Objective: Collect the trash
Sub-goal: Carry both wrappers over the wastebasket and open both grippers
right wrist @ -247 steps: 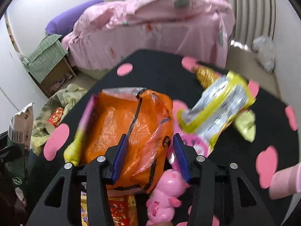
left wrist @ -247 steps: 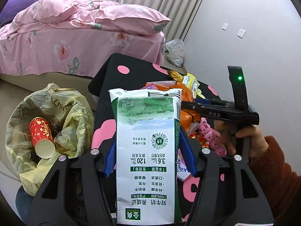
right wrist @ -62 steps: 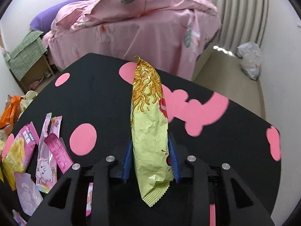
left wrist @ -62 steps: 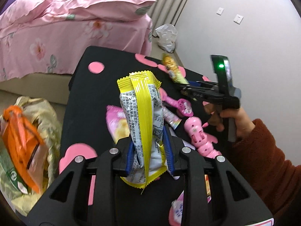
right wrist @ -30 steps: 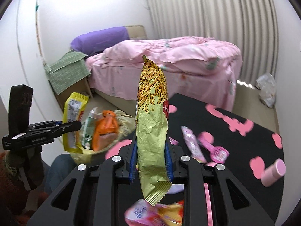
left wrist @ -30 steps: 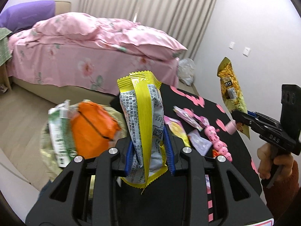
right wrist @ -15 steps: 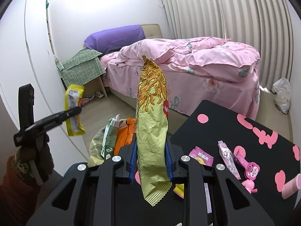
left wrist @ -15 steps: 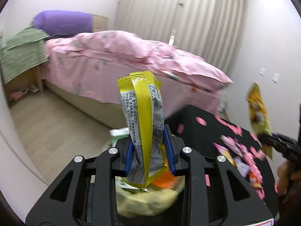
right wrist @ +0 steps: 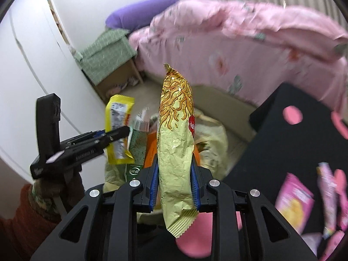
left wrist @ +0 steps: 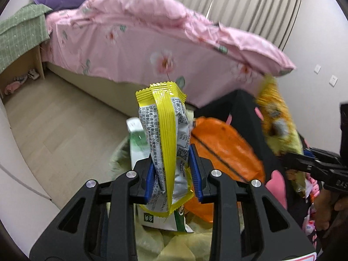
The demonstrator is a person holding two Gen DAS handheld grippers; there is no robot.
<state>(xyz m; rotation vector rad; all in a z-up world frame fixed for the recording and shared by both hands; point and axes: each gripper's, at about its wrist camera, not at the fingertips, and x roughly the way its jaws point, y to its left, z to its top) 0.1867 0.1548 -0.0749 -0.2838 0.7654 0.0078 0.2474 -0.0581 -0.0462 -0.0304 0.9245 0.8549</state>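
My left gripper (left wrist: 173,174) is shut on a yellow and silver snack wrapper (left wrist: 166,134) and holds it upright above the trash bin. The bin, lined with a pale yellow bag (left wrist: 174,245), holds a green and white milk carton (left wrist: 137,141) and an orange bag (left wrist: 221,150). My right gripper (right wrist: 173,180) is shut on a gold noodle-print wrapper (right wrist: 176,143), held upright over the same bin (right wrist: 213,134). In the right wrist view the left gripper (right wrist: 121,132) shows at the left with the yellow wrapper (right wrist: 118,130). In the left wrist view the right gripper (left wrist: 289,158) shows at the right with the gold wrapper (left wrist: 276,117).
A black table with pink spots (right wrist: 304,143) stands to the right of the bin, with several pink wrappers (right wrist: 295,200) on it. A bed with a pink floral cover (left wrist: 152,43) lies behind. A green checked cloth covers a wooden nightstand (right wrist: 108,50). White wardrobe doors (right wrist: 32,65) are at the left.
Both grippers have tilted down and come closer to the bin, each still holding its wrapper. The bin's carton and orange bag now fill the middle of both views.
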